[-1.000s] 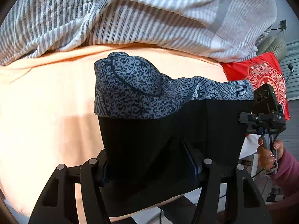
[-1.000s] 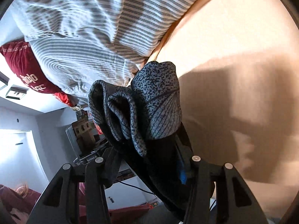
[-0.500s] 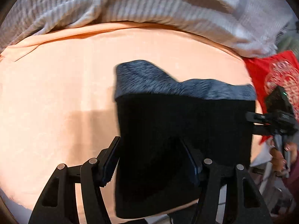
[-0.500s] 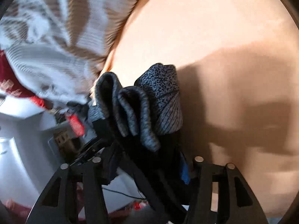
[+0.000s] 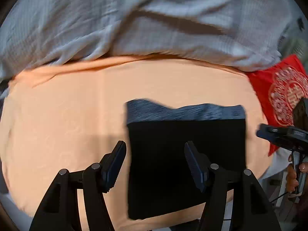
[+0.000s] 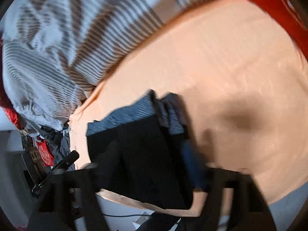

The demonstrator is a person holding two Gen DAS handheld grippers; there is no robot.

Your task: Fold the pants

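Observation:
The pants (image 5: 184, 154) lie folded into a dark rectangle on the peach bed sheet (image 5: 67, 115), with a blue-grey patterned strip along the far edge. My left gripper (image 5: 155, 163) is open, its fingers apart over the fold's near left part, holding nothing. The right gripper (image 5: 284, 134) shows at the right edge of the left wrist view, off the fold. In the blurred right wrist view the pants (image 6: 142, 154) lie flat under my right gripper (image 6: 150, 165), whose fingers look spread apart; the blur hides the tips.
A grey striped duvet (image 5: 154, 19) is bunched along the far side of the bed. A red cushion (image 5: 279, 88) lies at the right. The bed's near edge runs just below the fold. Room clutter (image 6: 44, 150) shows past the bed's left.
Both grippers lowered the lifted fold onto the sheet. The left gripper opened and let go of the pants. The right gripper drew off the fold's right side.

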